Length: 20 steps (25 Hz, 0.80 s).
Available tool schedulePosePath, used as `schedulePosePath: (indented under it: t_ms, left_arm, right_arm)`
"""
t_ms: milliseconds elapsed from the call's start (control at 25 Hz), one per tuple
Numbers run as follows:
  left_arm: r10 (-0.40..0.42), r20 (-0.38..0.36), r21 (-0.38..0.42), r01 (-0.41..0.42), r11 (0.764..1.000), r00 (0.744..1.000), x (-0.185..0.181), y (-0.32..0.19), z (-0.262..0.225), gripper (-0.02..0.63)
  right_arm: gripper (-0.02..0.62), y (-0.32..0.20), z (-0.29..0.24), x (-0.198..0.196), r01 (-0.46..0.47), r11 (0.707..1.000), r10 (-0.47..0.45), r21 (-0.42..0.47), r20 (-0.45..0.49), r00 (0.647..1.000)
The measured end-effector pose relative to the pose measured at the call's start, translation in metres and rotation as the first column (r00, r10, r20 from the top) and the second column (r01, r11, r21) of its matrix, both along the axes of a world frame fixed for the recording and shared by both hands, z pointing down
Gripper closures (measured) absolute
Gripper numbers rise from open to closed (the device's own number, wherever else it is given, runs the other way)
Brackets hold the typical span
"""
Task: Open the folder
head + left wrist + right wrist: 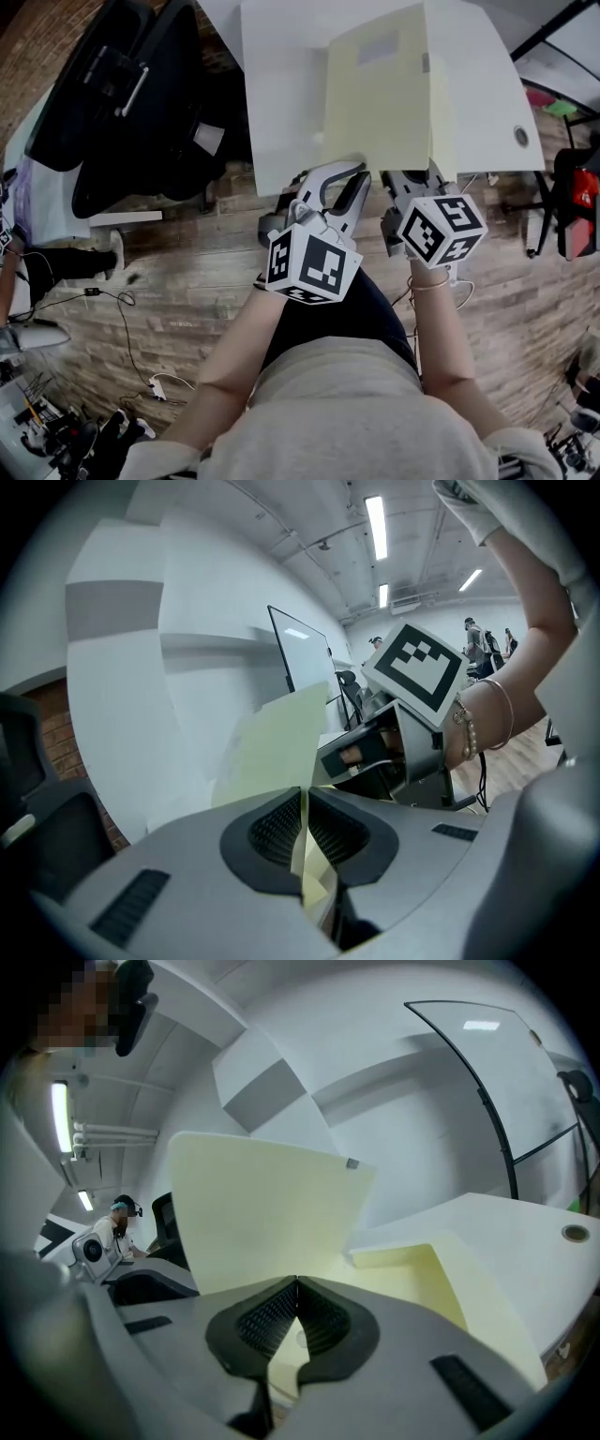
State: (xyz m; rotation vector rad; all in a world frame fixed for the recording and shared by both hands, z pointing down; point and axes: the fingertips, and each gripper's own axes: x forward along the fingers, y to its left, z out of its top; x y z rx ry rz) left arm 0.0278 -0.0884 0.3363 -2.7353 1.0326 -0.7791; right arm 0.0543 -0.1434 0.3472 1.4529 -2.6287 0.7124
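Midway, the left gripper (303, 817) and right gripper (295, 1307) each pinch the yellow folder (375, 94), half-open ahead; spreading its leaves apart likely follows.

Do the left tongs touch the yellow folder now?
Touching. The left gripper view shows the left tongs shut on a pale yellow edge of the folder, which is pinched from both sides.
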Motion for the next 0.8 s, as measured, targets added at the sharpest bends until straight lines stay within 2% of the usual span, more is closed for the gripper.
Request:
schedulePosePath:
  t_ms: [240,400,800]
  left_arm:
    - [0.006,-0.005,0.008,-0.006,1.0,1.0,-0.027,0.01,0.004,0.569]
    - [0.005,-0.055,0.003,-0.005,1.0,0.998,-0.047,0.012,0.002,0.568]
    - [-0.043,-0.197,-0.086,0.026,0.996,0.979,-0.091,0.013,-0.002,0.572]
  right_arm:
    - [0.574,-0.01,-0.002,-0.03,0.024,1.0,-0.024,0.0,-0.008,1.0]
    - [0.574,-0.014,-0.002,-0.051,0.025,1.0,-0.025,-0.006,-0.015,1.0]
    - [0.574,-0.015,-0.006,-0.092,0.029,1.0,-0.029,0.0,-0.033,0.999]
